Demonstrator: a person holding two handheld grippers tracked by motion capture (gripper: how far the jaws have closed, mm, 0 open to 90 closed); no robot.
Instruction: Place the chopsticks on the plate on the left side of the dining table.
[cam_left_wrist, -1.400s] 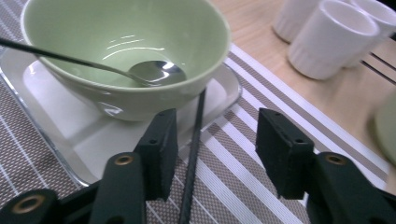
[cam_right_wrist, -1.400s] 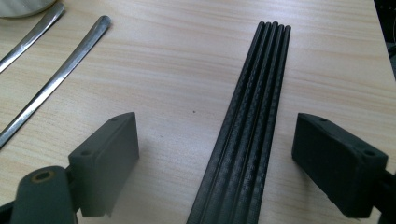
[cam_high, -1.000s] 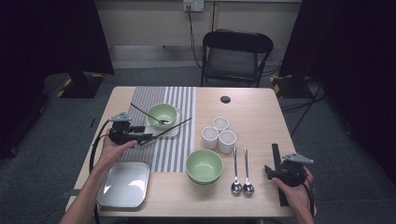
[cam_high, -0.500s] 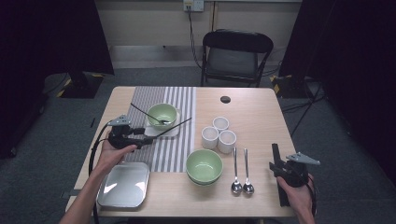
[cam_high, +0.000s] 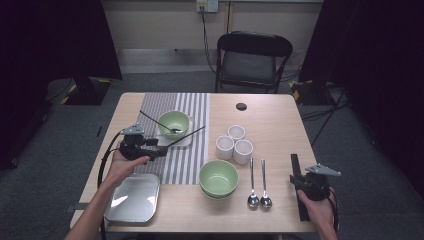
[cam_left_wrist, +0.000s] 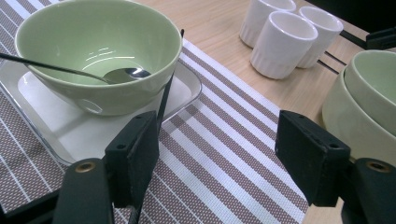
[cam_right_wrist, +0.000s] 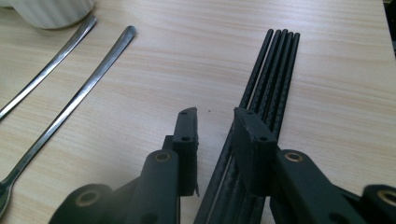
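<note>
**A:** Largest first: what's different on the pale wooden table (cam_high: 270, 125)?

**B:** Very little. The brown-and-white striped placemat (cam_high: 187, 160) hasn't moved. The pale green ceramic bowl (cam_high: 173, 122), at about 10 o'clock on the table, still sits on its shallow white rectangular tray (cam_left_wrist: 56, 126) with a steel spoon (cam_left_wrist: 116, 74) inside. The only change is small: the right gripper (cam_right_wrist: 215, 126) has edged towards 3 o'clock over the last second. It is now at the near end of the bundle of thin black chopsticks (cam_right_wrist: 271, 74).

**A:** Has it got one?

**B:** No. Its jaws are only narrowly parted and nothing is pinched. One jaw sits over the bundle and the other over bare wood. The bundle lies flat at about 4 o'clock on the table, running towards 12.

**A:** And the left gripper (cam_left_wrist: 219, 154)?

**B:** It has stayed put over the placemat, pointing towards 3 o'clock, with its jaws spread wide and released. A single black chopstick (cam_high: 187, 136) runs past its inner jaw and rests on the white tray's rim, at 4 o'clock from the bowl. I can't tell whether the jaw touches it.

**A:** So what does that mean?

**B:** I'd judge the first chopstick is delivered to that setting. The right hand's small shift is it lining up to take the next one from the bundle.
</note>
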